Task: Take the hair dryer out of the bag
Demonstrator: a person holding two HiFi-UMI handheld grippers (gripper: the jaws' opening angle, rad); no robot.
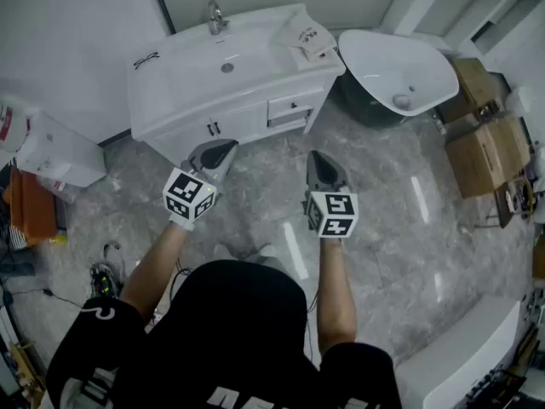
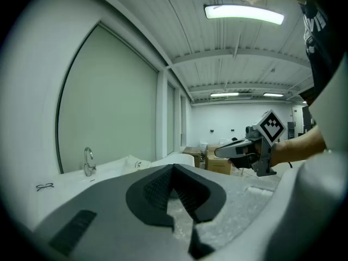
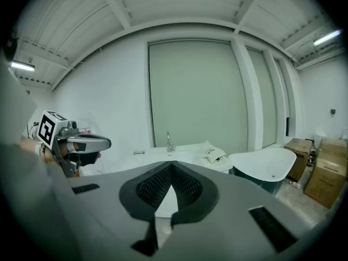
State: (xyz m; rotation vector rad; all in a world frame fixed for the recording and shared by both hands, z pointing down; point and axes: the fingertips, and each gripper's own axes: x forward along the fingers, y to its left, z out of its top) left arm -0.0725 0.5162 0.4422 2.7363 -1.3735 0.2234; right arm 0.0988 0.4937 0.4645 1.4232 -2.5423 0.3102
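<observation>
Left tongs (image 1: 223,148): shut tight, gripping nothing, held over the floor.
Right tongs (image 1: 320,158): shut and empty, beside my left.
Bag (image 1: 308,37): white, at the right end of the bench (image 1: 174,68), ahead of both tongs, well apart.
Hair dryer: out of sight.

You have the bag (image 1: 306,37) ahead of you on the right end of the white surface (image 1: 183,62), to the right of the basin (image 1: 227,58) and tap (image 1: 217,15). It is a small, pale cloth bag with dark print, lying slumped and crumpled near the surface's corner; its contents you cannot see
</observation>
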